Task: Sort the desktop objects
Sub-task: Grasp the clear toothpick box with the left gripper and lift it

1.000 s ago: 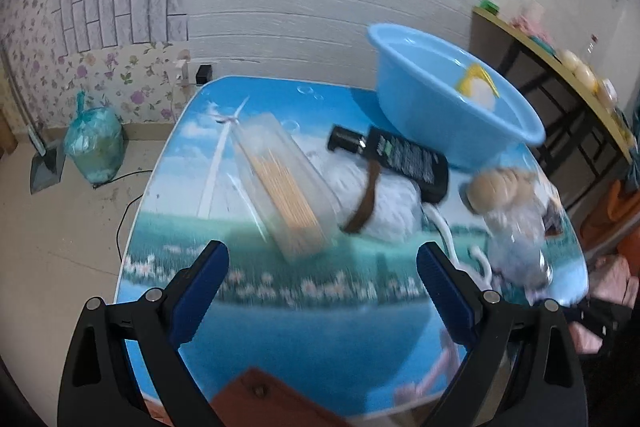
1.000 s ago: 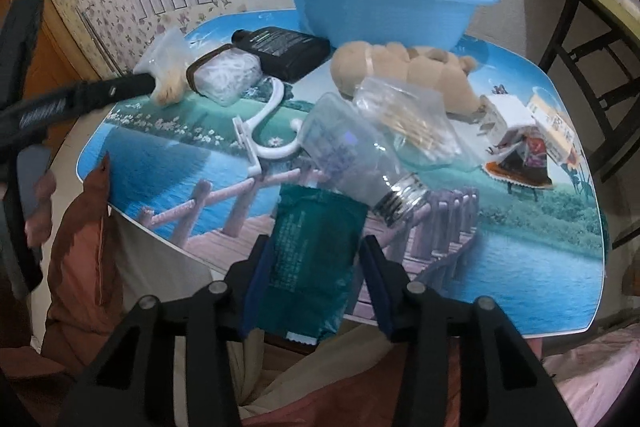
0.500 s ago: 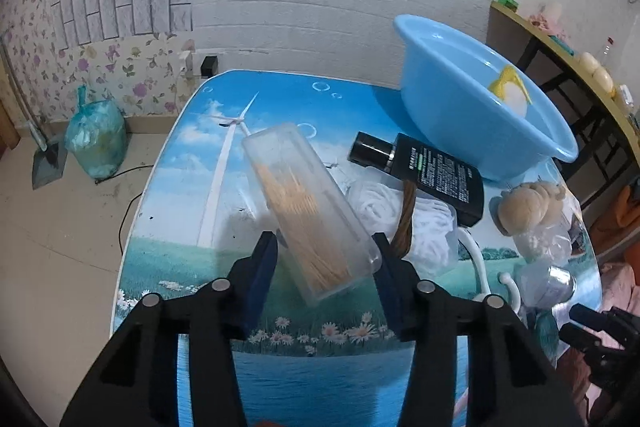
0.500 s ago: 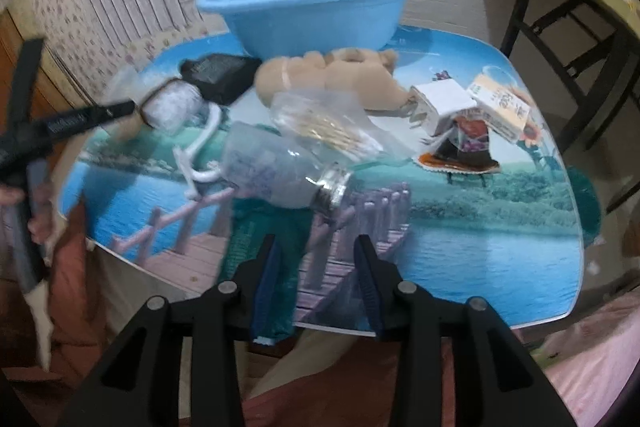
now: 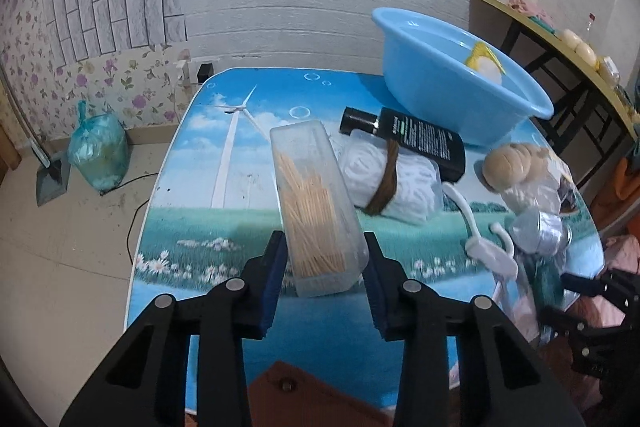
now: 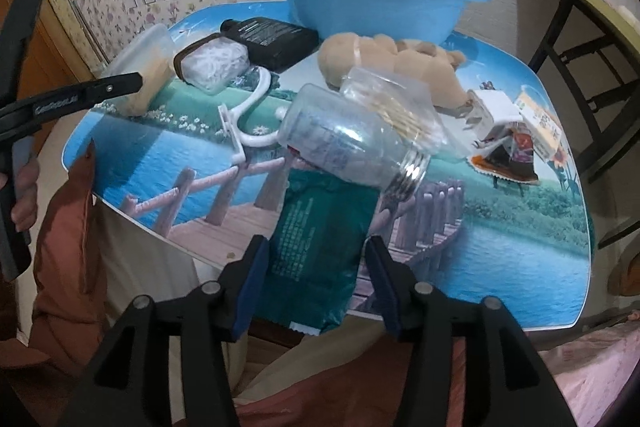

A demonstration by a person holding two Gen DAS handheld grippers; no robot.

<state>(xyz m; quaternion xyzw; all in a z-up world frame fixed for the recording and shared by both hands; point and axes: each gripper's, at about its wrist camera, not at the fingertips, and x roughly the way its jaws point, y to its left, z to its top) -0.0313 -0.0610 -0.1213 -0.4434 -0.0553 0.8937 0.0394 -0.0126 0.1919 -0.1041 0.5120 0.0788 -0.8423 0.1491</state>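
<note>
Clear toothpick box (image 5: 320,203), lying just before the blue basin (image 5: 452,99): left gripper (image 5: 325,275) has just closed, pinching its near end only (long body cantilevered); risk, I judge, of tipping or slipping on lifting; right gripper (image 6: 316,283), lately opening, straddles the green packet (image 6: 320,247), contact uncertain.

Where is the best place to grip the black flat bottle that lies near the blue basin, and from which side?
Grip the black flat bottle across its narrow cap end, coming from above on the open table side. The blue plastic basin crowds its far side and the white banded bundle its near edge.
</note>
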